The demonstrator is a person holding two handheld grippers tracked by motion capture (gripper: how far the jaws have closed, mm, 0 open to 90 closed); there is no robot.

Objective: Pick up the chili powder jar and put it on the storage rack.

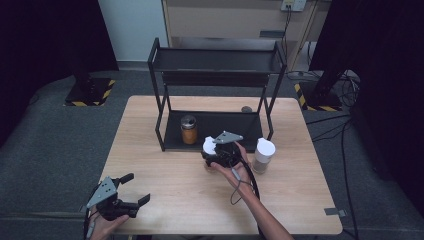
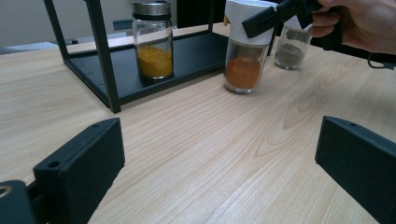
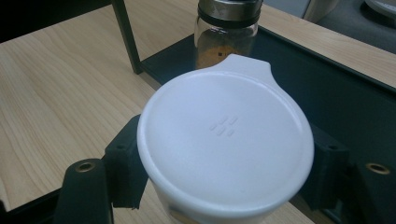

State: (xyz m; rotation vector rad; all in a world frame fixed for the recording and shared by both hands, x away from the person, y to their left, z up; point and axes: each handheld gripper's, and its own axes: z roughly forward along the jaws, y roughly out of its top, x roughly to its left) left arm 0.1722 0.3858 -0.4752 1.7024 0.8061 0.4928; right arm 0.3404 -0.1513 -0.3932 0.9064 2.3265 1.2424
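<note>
**White-capped spice jar gripped at the rack's front edge**

Nearest, at seven o'clock on the pale wooden table (image 1: 165, 190): left gripper (image 1: 131, 189), black jaws spread wide, holding nothing, resting low by the table edge.

Toward the centre: right gripper (image 1: 216, 150), jaws clamped on either side of the white plastic lid of a glass jar of orange-red powder (image 2: 244, 51); jar base seemingly on the wood, just in front of the black metal two-tier rack (image 1: 215, 65). At three o'clock of it, near but apart, a second white-lidded glass jar of grey-brown powder (image 1: 263, 155).

Farther back, on the rack's lower shelf: a steel-lidded glass jar of yellow powder (image 1: 188, 129).

Likely risks: grip on the lid alone, so possible slipping or lid popping off on lifting; knocking the shelf edge or the steel-lidded jar while sliding in.
</note>
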